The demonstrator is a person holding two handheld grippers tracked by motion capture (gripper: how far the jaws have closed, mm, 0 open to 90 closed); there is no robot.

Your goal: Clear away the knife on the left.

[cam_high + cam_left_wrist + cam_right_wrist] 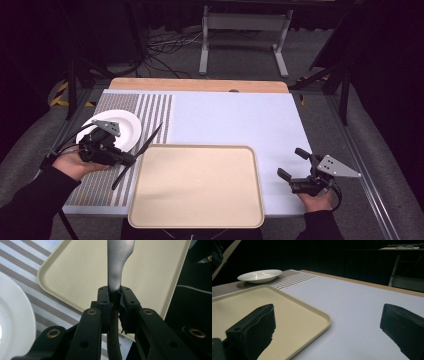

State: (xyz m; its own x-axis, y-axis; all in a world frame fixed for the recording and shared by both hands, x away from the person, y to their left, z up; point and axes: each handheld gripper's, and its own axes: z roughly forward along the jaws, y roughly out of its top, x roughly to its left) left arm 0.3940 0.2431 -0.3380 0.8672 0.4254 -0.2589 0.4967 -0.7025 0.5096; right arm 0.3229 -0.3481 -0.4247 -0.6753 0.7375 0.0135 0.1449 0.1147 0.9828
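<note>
The left gripper [114, 302] was clamped on a knife [117, 262] at the junction of blade and handle, holding it above the tray [196, 186] beside the white plate [129, 125]. The knife appeared rigid, light and smooth, so it likely could pivot in the jaws. The right gripper [292, 162] hovered wide open, holding nothing.

We see a worktop [240, 117] with a pale blue surface. A beige tray [196, 186] lies on it between the left gripper [131, 159] and the right gripper [292, 163]. A white plate [131, 131] sits on a striped mat [155, 107] just beyond the left gripper.
</note>
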